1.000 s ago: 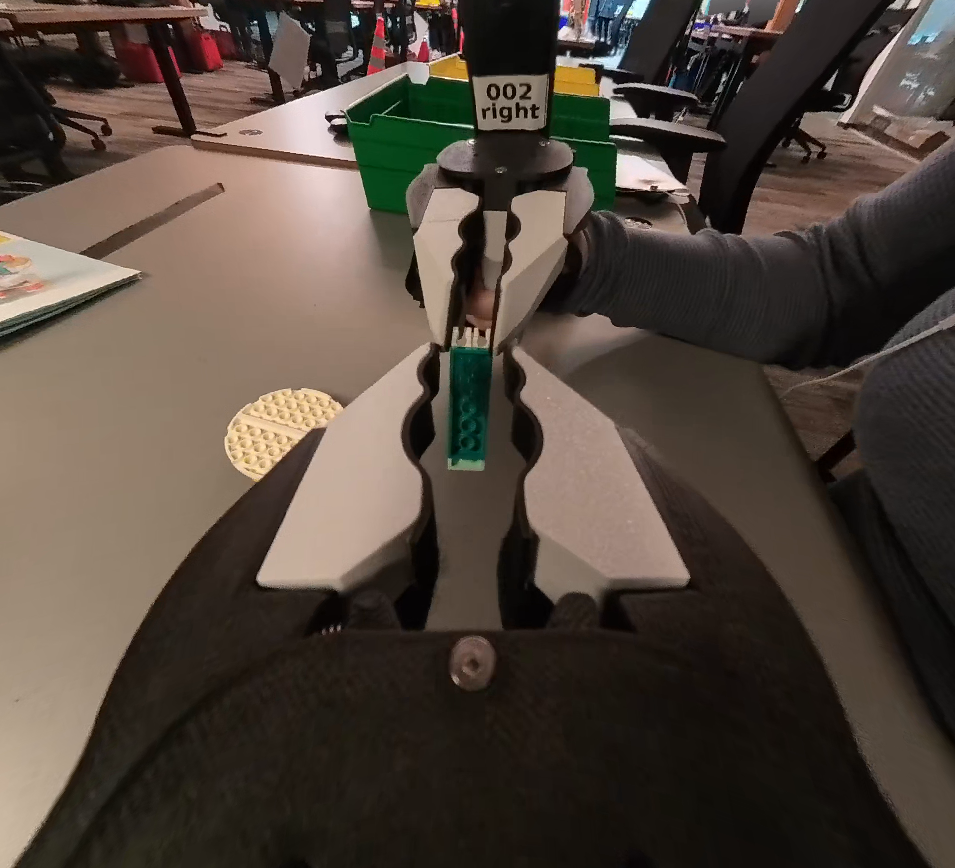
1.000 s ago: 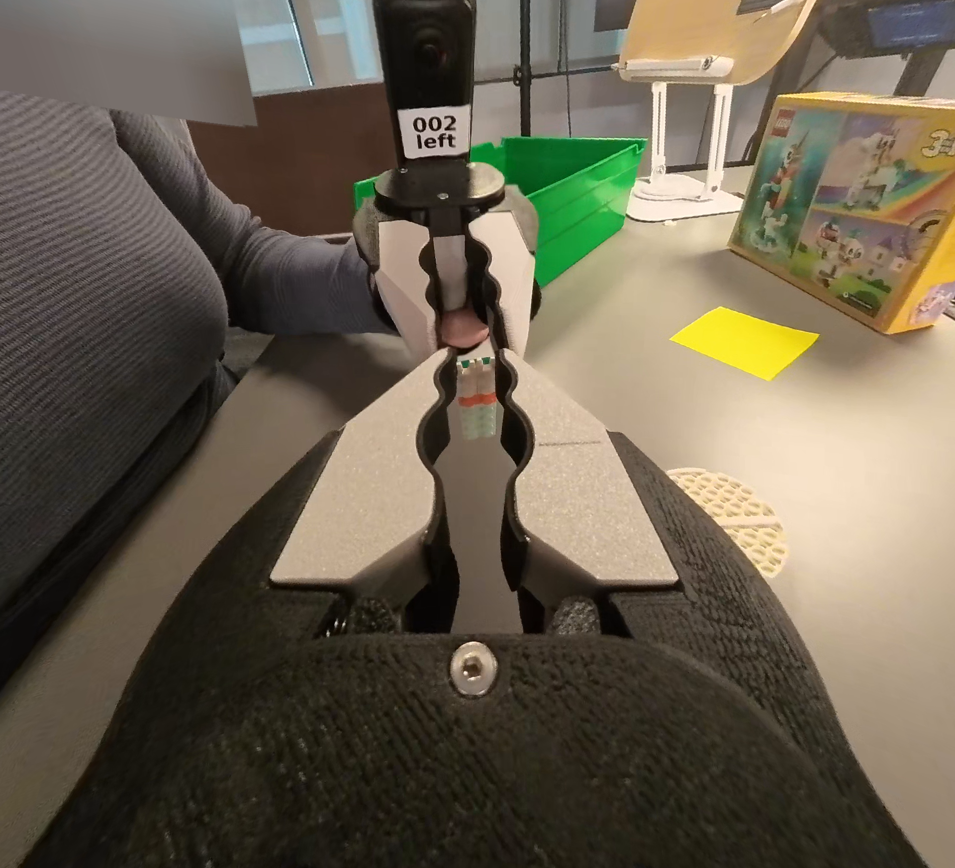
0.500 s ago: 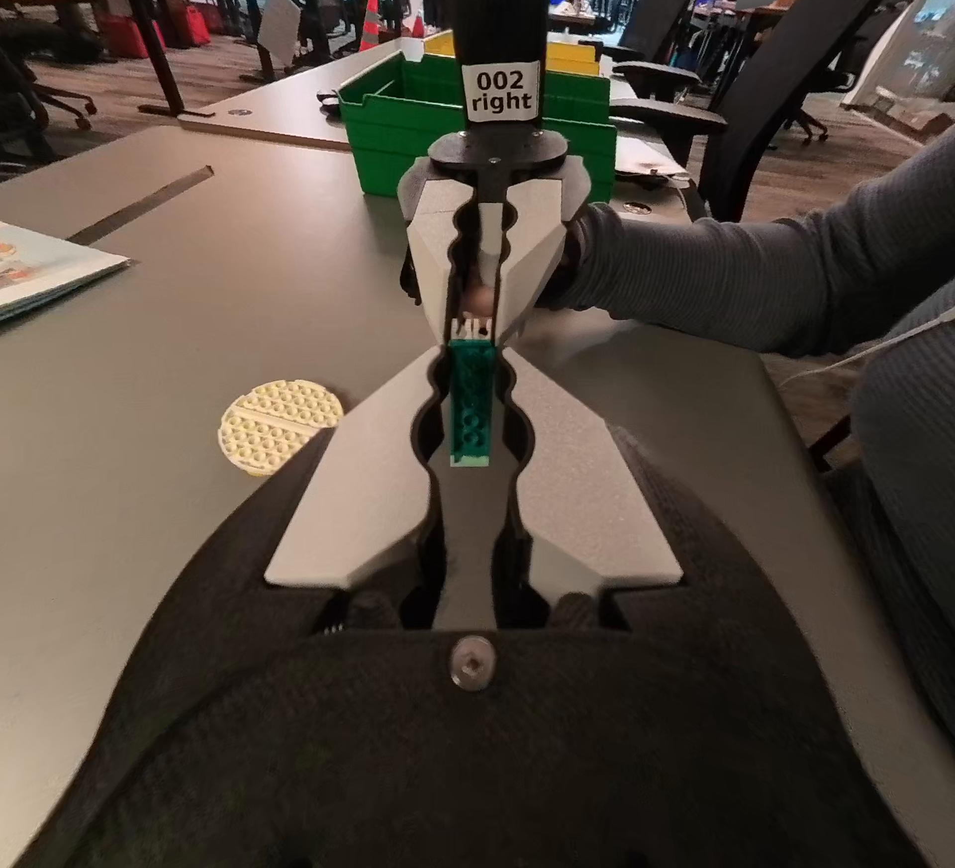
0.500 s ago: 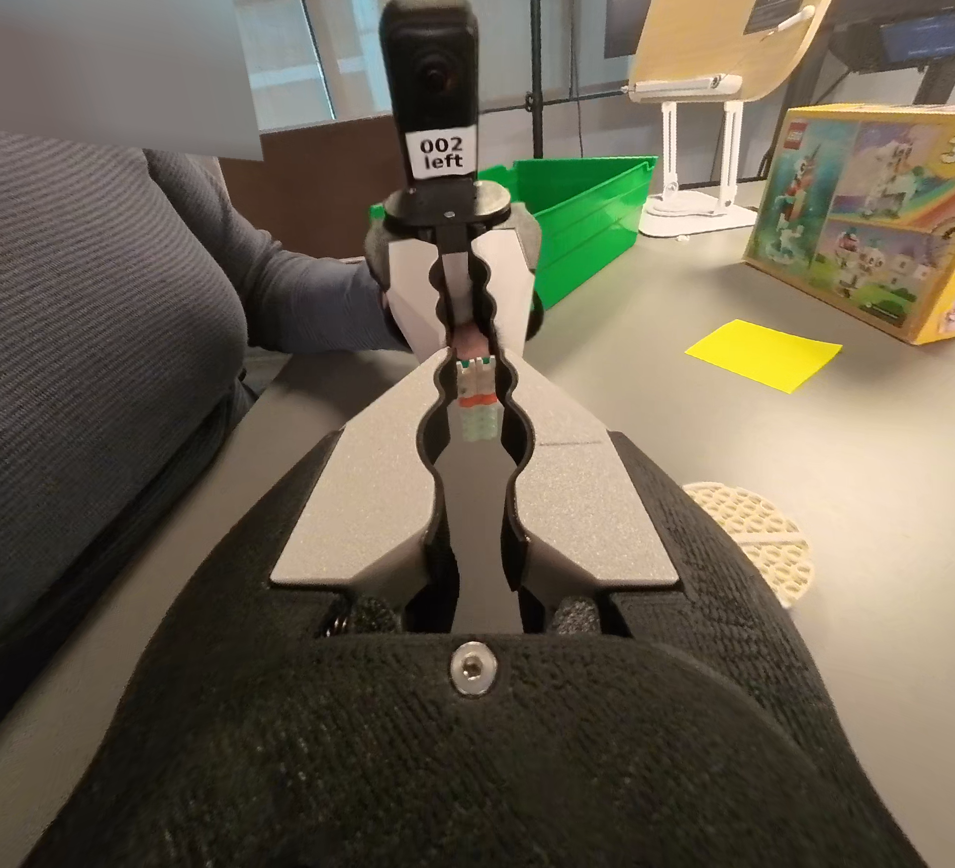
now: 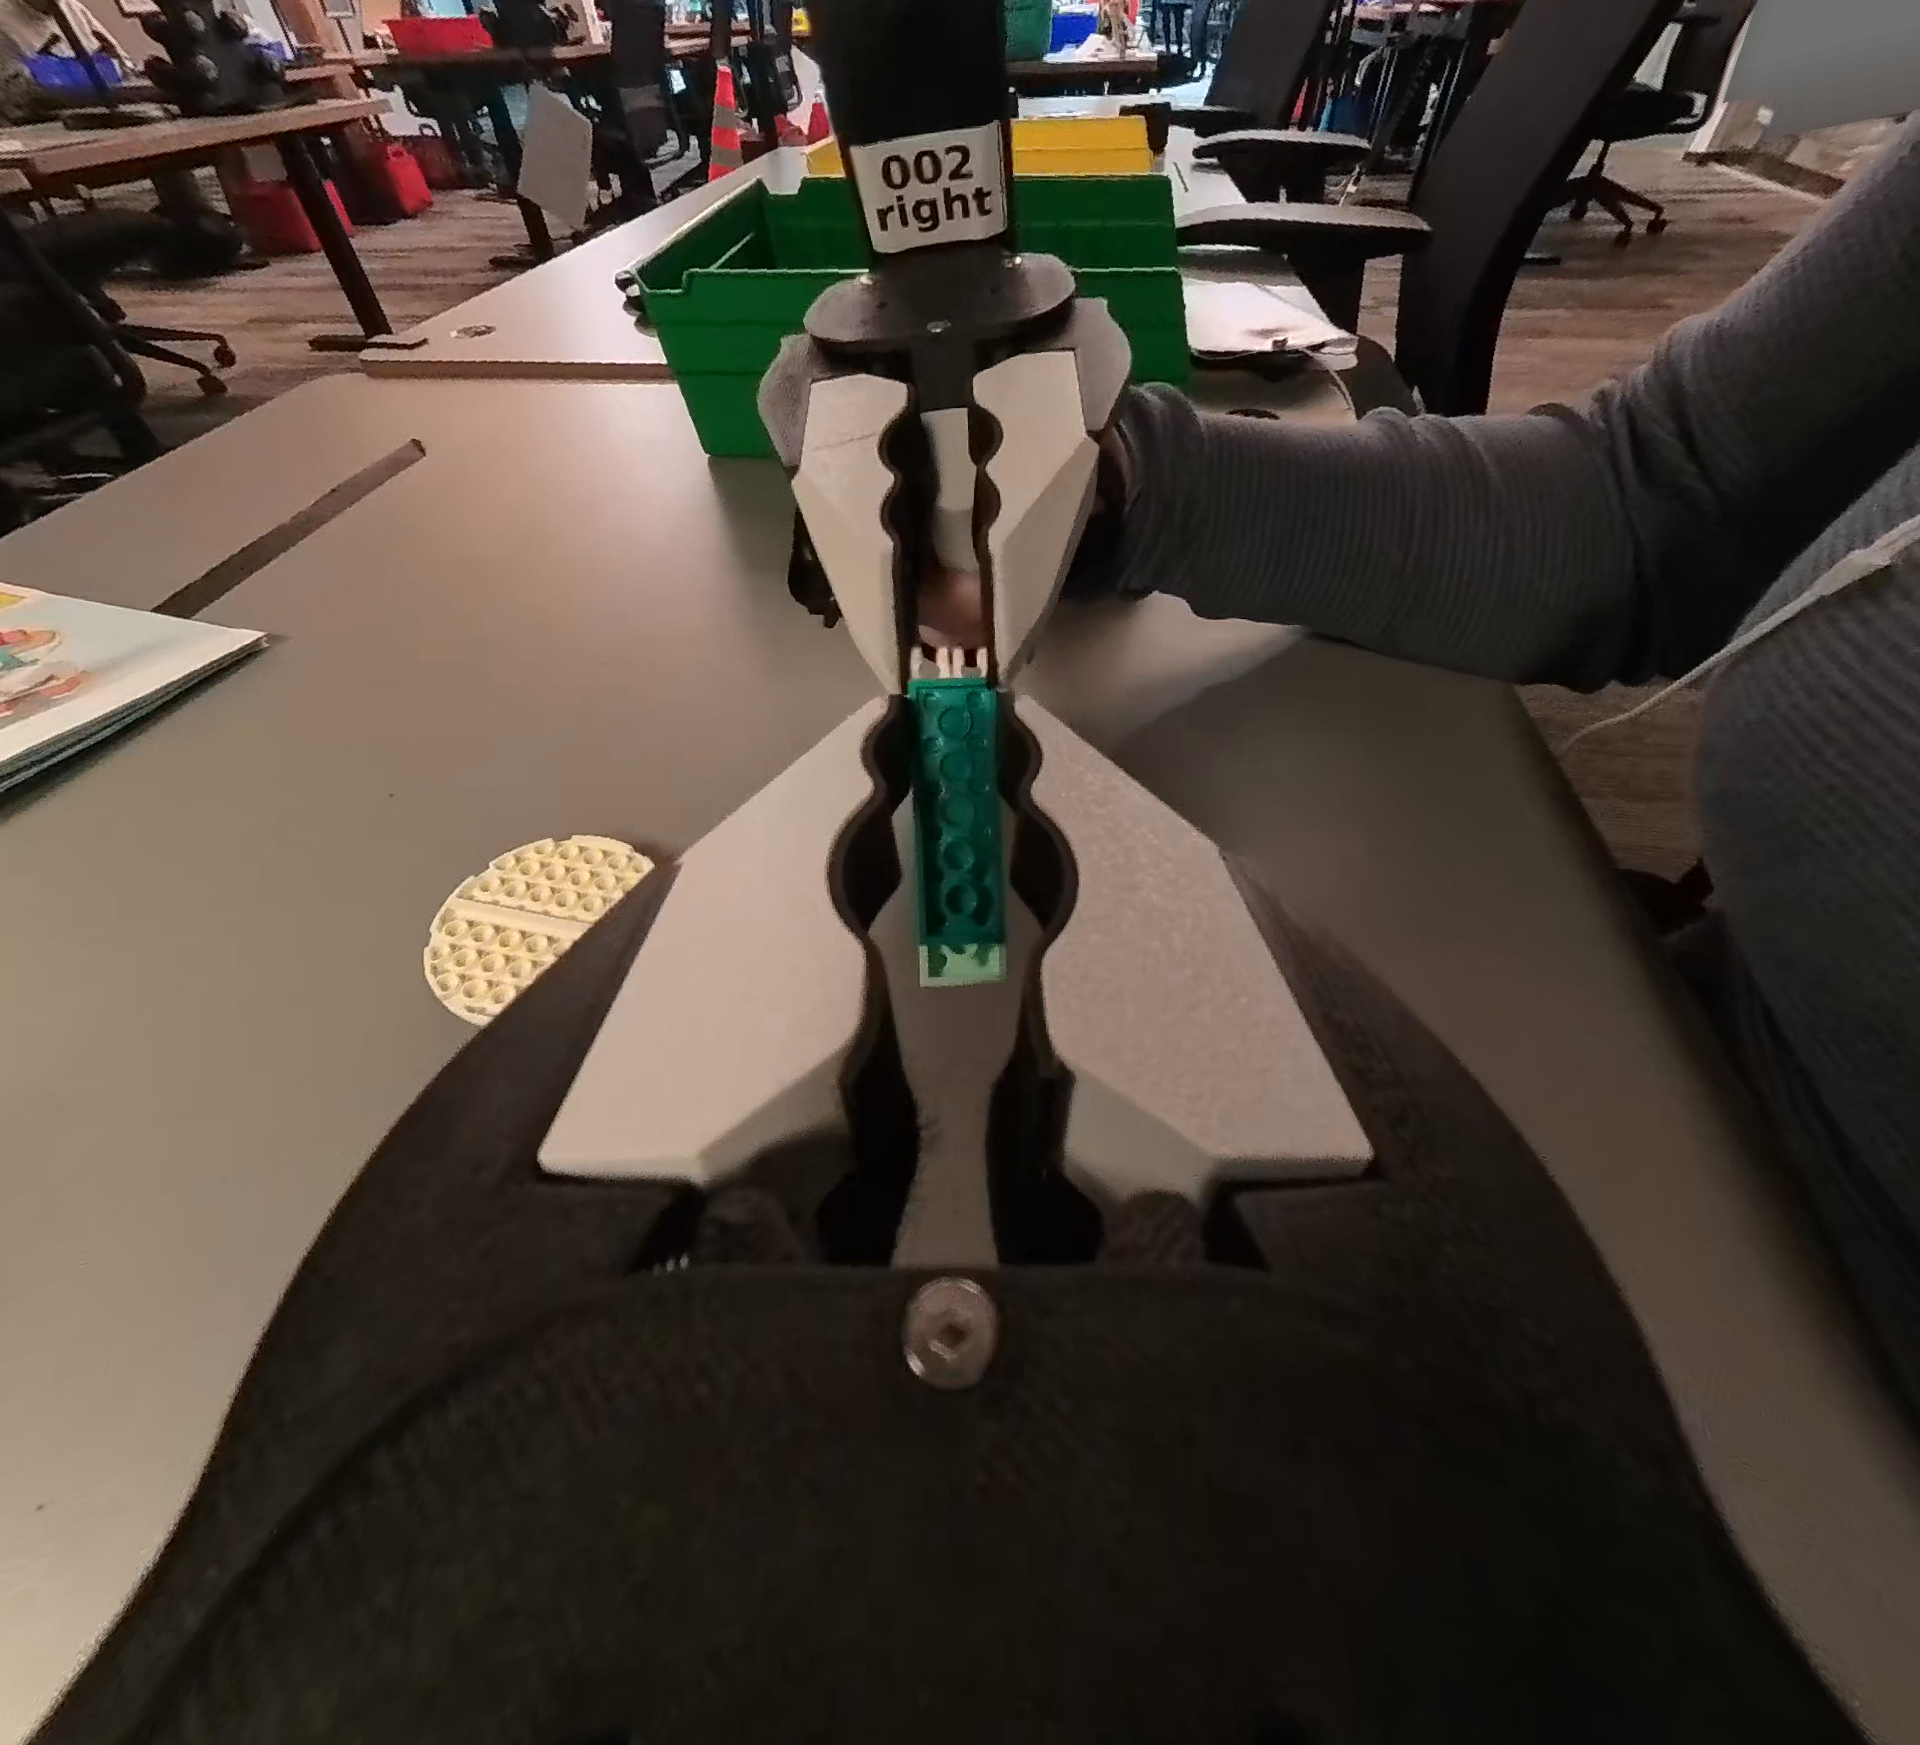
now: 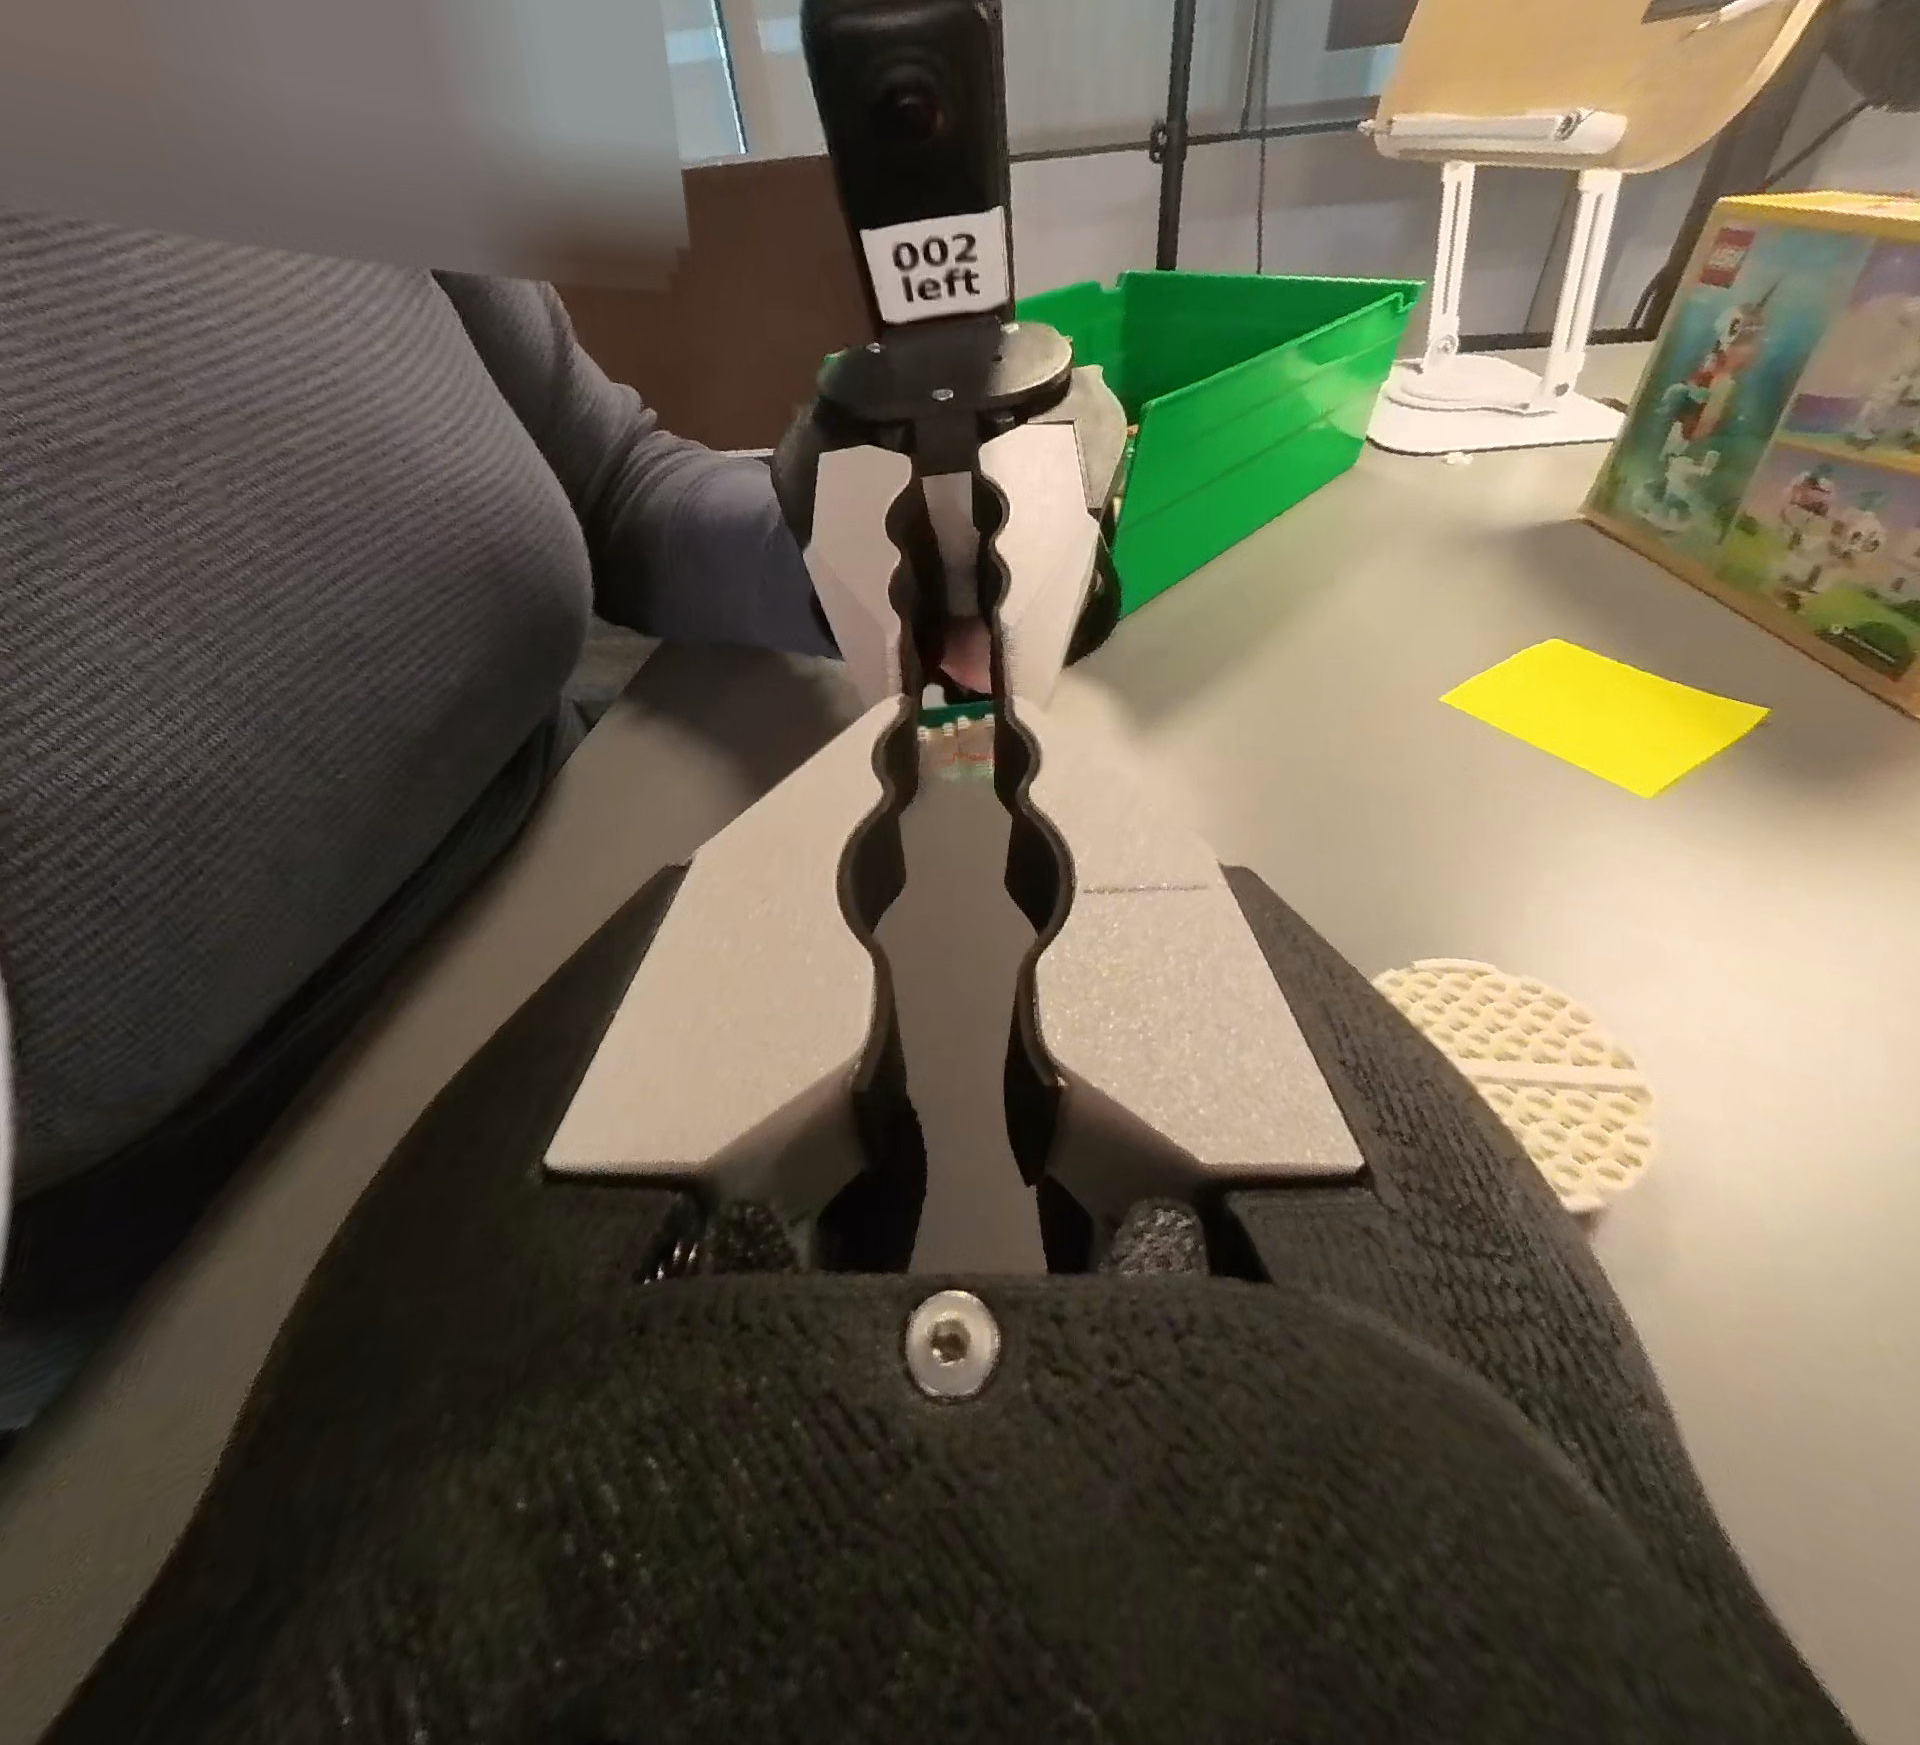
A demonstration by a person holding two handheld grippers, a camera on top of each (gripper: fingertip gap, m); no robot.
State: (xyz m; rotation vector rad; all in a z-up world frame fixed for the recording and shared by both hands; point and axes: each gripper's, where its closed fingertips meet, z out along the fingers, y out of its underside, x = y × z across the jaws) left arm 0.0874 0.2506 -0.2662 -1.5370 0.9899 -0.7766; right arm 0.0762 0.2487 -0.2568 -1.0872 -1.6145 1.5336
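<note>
My left gripper (image 5: 951,698) is shut on a long green studded plate (image 5: 958,822) that lies lengthwise between its fingers. My right gripper (image 5: 951,646) faces it tip to tip above the grey table (image 5: 468,656). My right gripper (image 6: 961,719) is shut on a small white and orange brick stack (image 6: 961,750), held at its very fingertips. The stack's white end (image 5: 951,659) touches the far end of the green plate. The left gripper (image 6: 956,677) shows opposite in the right wrist view. A person's sleeves are behind both grippers.
A cream round studded plate (image 5: 535,926) (image 6: 1517,1082) lies on the table beside the grippers. A green bin (image 5: 727,345) (image 6: 1247,407) stands behind. A booklet (image 5: 94,687), a yellow paper (image 6: 1600,729), a toy box (image 6: 1787,428) and a white stand (image 6: 1496,241) are nearby.
The small brick stack now sits further out at the right gripper's fingertips and shows less. Slightly more of the green plate shows between the left fingers. Both grippers stay tip to tip.
</note>
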